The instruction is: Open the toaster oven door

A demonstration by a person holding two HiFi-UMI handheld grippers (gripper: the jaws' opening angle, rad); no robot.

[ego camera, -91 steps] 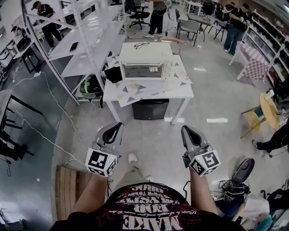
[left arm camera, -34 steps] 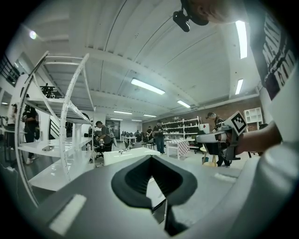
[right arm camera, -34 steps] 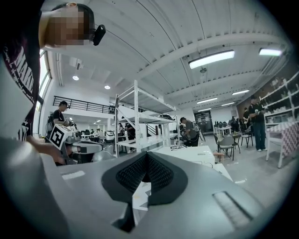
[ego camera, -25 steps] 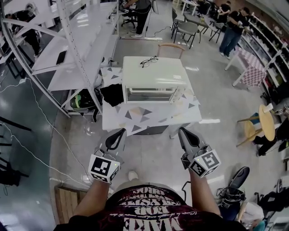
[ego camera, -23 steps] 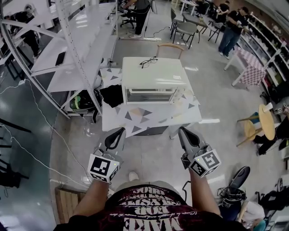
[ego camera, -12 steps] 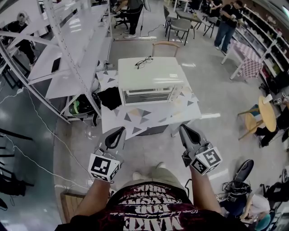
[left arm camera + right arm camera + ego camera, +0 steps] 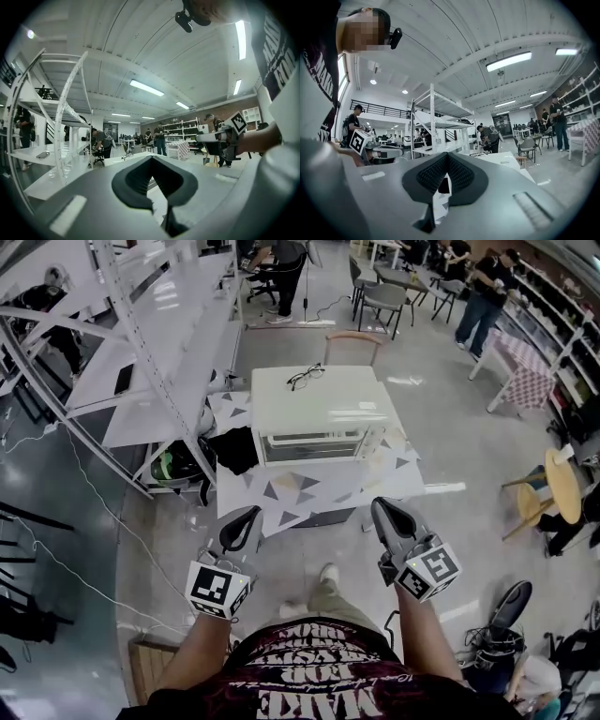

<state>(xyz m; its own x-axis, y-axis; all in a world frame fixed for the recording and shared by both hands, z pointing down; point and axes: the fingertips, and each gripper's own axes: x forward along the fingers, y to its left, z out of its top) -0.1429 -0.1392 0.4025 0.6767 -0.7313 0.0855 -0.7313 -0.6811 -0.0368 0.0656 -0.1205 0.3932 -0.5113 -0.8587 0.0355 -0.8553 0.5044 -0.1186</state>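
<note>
Cream-coloured and boxy, the toaster oven (image 7: 323,401) sits on a small table (image 7: 281,498) covered with a triangle-patterned cloth. It is straight ahead of the person and well apart from both grippers. Its glass door (image 7: 313,447) faces them and is closed, and a pair of glasses (image 7: 307,377) lies on its top. The left gripper (image 7: 249,516) and the right gripper (image 7: 382,508) hang over the floor short of the table. Each has its jaws brought together at the tips, with nothing between them. The oven is probably light enough to slide on the cloth if the door is tugged hard, and the glasses could slip off. The door itself should be stiff, hinged along its lower edge, with a little spring resistance. The place to grip is likely a bar along the door's upper edge, though it is too small to make out here. The jaws would have to part first, and the other gripper could steady the housing.
</note>
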